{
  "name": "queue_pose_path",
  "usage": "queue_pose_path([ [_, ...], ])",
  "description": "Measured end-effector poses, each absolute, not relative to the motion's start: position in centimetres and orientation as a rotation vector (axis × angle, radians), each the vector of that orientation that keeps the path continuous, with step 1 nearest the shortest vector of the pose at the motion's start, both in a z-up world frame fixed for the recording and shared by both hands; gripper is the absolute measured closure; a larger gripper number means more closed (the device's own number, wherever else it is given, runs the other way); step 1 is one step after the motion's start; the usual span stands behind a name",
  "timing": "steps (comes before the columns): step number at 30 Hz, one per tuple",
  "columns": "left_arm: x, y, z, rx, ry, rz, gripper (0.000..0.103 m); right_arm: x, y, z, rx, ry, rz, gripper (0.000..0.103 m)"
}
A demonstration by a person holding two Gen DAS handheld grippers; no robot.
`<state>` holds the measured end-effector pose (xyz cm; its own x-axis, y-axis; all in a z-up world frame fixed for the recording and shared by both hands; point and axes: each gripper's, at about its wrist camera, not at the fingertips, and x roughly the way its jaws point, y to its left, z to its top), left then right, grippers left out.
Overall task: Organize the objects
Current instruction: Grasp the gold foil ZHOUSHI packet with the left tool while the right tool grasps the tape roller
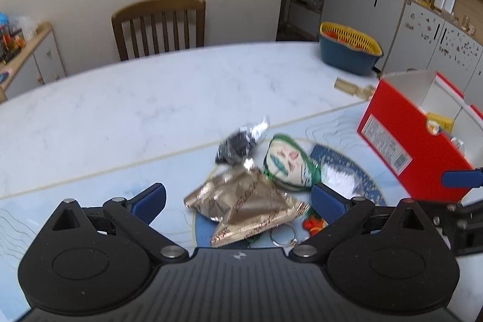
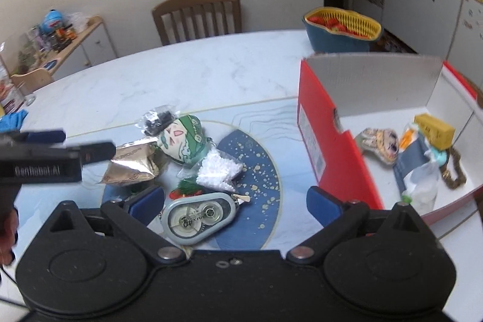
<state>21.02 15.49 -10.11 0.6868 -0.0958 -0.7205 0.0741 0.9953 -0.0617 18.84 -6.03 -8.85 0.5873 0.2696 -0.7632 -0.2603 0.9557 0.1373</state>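
Note:
A pile lies on the blue round mat (image 2: 259,171). It holds a gold foil packet (image 1: 244,207), a black item in a clear bag (image 1: 241,144), a green-haired plush face (image 1: 286,162), a bag of white beads (image 2: 219,168) and a grey correction-tape dispenser (image 2: 199,216). My left gripper (image 1: 240,202) stands wide open, hovering over the foil packet, and its pads do not touch it. My right gripper (image 2: 235,205) is open too, with the tape dispenser below and between its fingers. The left gripper (image 2: 45,159) shows at the left of the right wrist view.
An open red box (image 2: 332,141) stands right of the pile, with a small plush (image 2: 380,144), a yellow carton (image 2: 434,130) and other bits inside. A yellow-and-blue basket (image 1: 350,50) sits at the table's far side. A wooden chair (image 1: 160,26) stands behind the table.

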Motion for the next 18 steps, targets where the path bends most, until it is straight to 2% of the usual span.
queue_pose_path([
  [18, 27.1, 15.8, -14.3, -0.090, 0.969, -0.055, 0.000, 21.6, -3.3, -12.6, 0.042, 0.993, 0.235, 0.003],
])
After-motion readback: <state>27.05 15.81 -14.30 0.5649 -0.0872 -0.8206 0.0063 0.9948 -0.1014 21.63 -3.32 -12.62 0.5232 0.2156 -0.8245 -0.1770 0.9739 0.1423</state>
